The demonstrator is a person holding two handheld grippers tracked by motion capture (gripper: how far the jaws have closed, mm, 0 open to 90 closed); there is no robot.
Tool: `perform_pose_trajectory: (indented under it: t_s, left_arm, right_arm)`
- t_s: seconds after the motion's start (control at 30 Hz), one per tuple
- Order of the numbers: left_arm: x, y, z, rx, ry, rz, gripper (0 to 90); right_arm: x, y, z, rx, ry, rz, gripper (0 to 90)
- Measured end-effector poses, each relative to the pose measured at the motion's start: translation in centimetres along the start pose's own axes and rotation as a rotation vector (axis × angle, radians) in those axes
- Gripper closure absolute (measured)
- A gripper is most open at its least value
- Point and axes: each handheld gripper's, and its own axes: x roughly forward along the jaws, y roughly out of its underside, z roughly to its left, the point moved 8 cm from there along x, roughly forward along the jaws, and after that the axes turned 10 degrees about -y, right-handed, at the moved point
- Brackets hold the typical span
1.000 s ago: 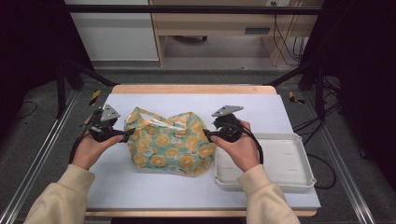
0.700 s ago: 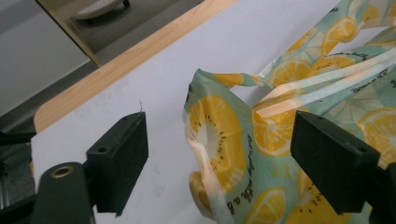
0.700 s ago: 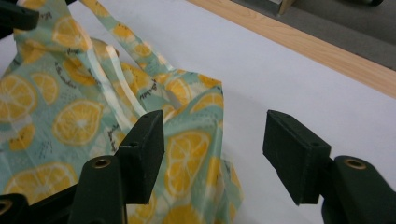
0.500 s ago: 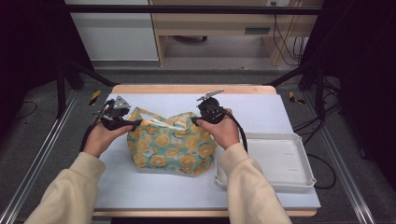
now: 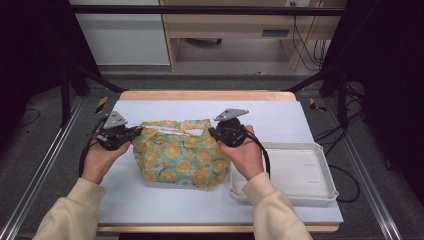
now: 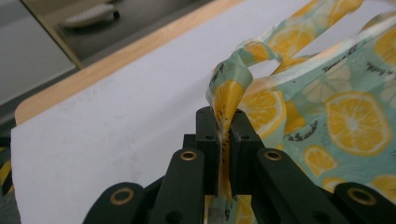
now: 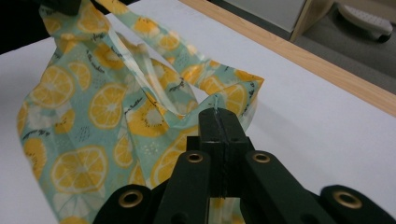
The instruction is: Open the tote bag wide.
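Here, both black tools, left (image 6: 224, 128) and right (image 7: 219, 122), just clamped on the glossy lemon-print bag's (image 5: 181, 155) crinkled rim.

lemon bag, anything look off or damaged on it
Nothing stands out. The lemon-print bag lies whole on the table, its top edge pinched at each end by the left gripper and right gripper. The white tray beside it sits square.

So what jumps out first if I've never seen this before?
The lemon-print bag in the middle of the table, turquoise with yellow slices. The left gripper and right gripper have just closed on its upper corners, one each side. A white tray lies at the right.
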Motion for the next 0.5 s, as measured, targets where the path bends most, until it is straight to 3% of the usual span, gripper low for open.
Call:
perform_pose_trajectory:
  t_s: [0.13, 0.2, 0.27, 0.37, 0.43, 0.5]
  left_arm:
    - [-3.3, 0.8, -1.2, 0.011, -0.004, -0.060, 84.8]
    - [-5.2, 1.9, -2.2, 0.011, 0.008, -0.093, 84.8]
    - [-6.2, 3.3, -3.0, 0.009, 0.023, -0.095, 84.9]
    - [-6.7, 6.0, -4.4, 0.026, 0.066, -0.055, 84.6]
    - [-6.4, 7.2, -4.9, 0.055, 0.083, -0.019, 84.5]
    - [-5.7, 8.3, -5.4, 0.055, 0.125, 0.022, 84.6]
  right_arm:
    - [-1.9, 1.2, 2.3, -0.035, -0.007, -0.045, 90.0]
    - [-2.6, 2.4, 3.8, -0.054, -0.017, -0.056, 90.0]
    - [-2.9, 4.0, 5.0, -0.076, -0.029, -0.051, 90.0]
    - [-2.8, 6.6, 6.3, -0.081, -0.049, -0.023, 90.0]
    - [-2.5, 7.8, 6.7, -0.081, -0.059, 0.000, 90.0]
    - [-1.8, 9.0, 6.9, -0.076, -0.059, 0.019, 90.0]
